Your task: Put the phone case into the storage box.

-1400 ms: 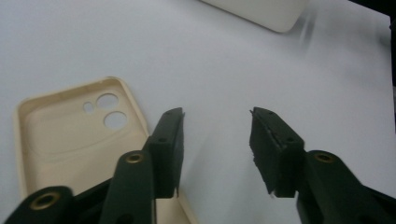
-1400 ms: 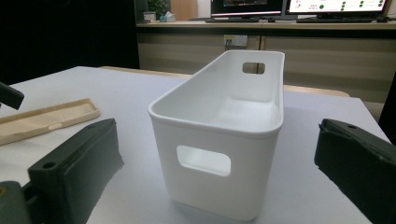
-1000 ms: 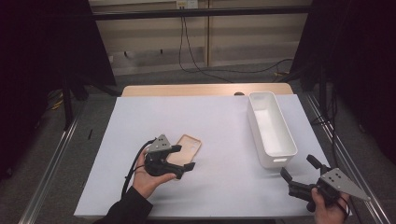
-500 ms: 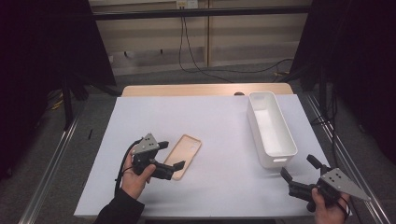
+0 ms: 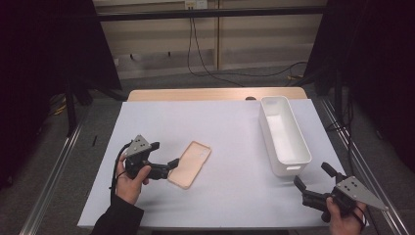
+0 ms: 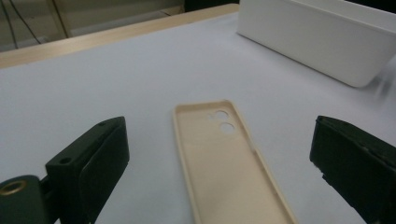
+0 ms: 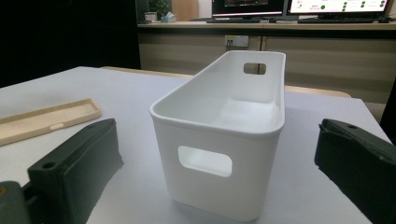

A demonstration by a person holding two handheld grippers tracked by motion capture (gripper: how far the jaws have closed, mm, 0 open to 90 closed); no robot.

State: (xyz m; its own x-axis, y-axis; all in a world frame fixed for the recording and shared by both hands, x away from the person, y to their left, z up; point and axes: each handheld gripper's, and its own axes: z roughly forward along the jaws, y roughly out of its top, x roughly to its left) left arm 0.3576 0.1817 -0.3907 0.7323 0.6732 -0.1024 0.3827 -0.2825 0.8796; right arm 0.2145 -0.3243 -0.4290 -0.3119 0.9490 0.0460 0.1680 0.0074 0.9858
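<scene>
Where the high view gives just a flat tan slab, the left gripper view shows the phone case lying hollow side up, its two camera holes at the far end, between the left tool's wide-spread jaws with neither jaw touching it. From above, the left tool sits at the case's near left edge, on the left half of the counter. The right tool, jaws also spread and holding nothing, rests at the near right corner, just short of the white bin. The right gripper view adds the bin's handle slots in both end walls and its bare inside, with the case low at the left.

Against a second ago, the left tool has slid back and leftward off the case, which it then covered; the case now lies uncovered. The right tool has stayed put.

Open white surface stretches between case and bin and beyond the case to the far wooden edge. The bin stands close along the right edge.
</scene>
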